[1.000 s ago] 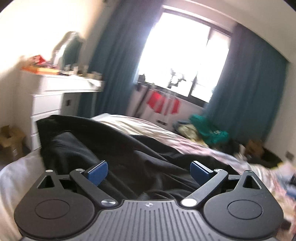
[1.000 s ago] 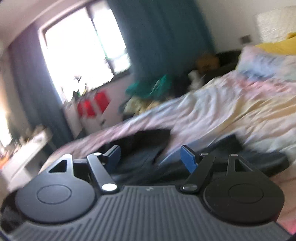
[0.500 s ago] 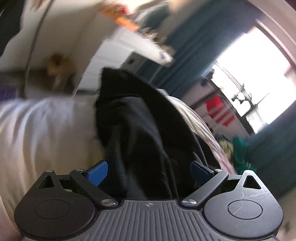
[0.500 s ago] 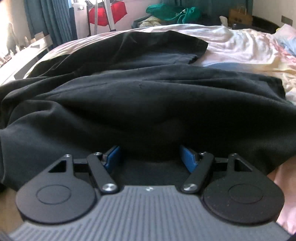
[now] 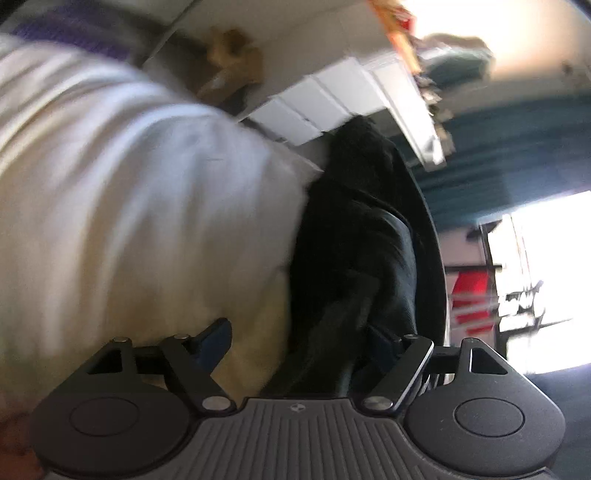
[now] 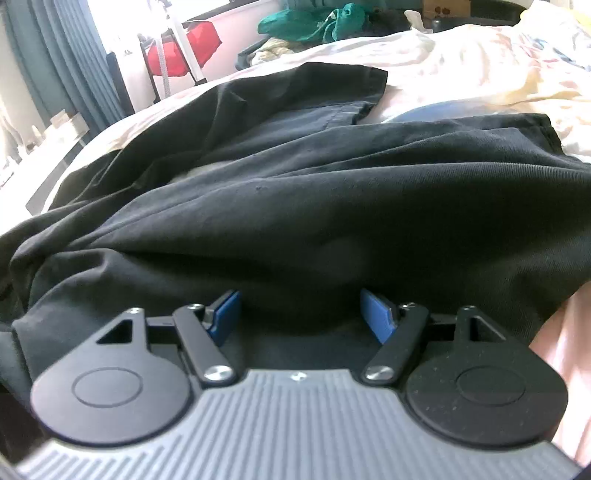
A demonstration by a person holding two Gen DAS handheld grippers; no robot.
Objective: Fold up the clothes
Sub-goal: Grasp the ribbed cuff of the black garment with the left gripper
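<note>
Fingers of the right gripper stand spread, black garment bunched between them, rumpled across the pale bed, while the left gripper, likewise spread, straddles its blurred edge near the bed's edge.

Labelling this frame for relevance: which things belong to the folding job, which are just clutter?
Job:
black garment spread on the bed
bed sheet under it
left gripper, open
right gripper, open at the garment's near edge

Lying about:
green clothes pile
red item by the window
white drawers
teal curtain
</note>
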